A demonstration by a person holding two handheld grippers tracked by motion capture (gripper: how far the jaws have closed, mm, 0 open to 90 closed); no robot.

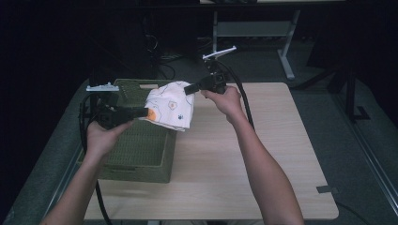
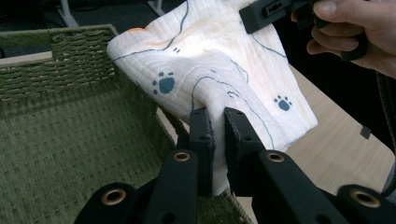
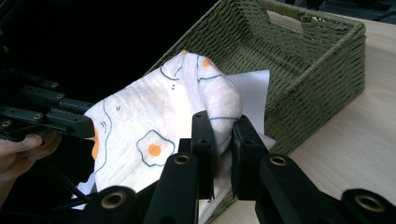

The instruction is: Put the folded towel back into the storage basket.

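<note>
Both grippers hold a printed cloth [image 1: 170,106] stretched above the basket [image 1: 141,154]: the left gripper [image 2: 217,122] clamps one edge, the right gripper [image 3: 221,128] another, probably to lower it flat inside; the basket's near rim is hidden.

Premises: a dim lab or recording workroom, not a home. The light wooden table [image 1: 263,154] stands alone on grey carpet [image 1: 371,140], lit from above while the surroundings fall into darkness. At twelve to one o'clock behind it stands a second bench on a pale metal frame [image 1: 285,56] with a T-shaped foot, the adjustable office or lab kind. Loose black cables [image 1: 162,65] lie on the floor at eleven o'clock. A metal floor rail [image 1: 375,164] runs along the three o'clock side. A strip of dark tape [image 1: 326,189] marks the table's edge at four o'clock.
</note>
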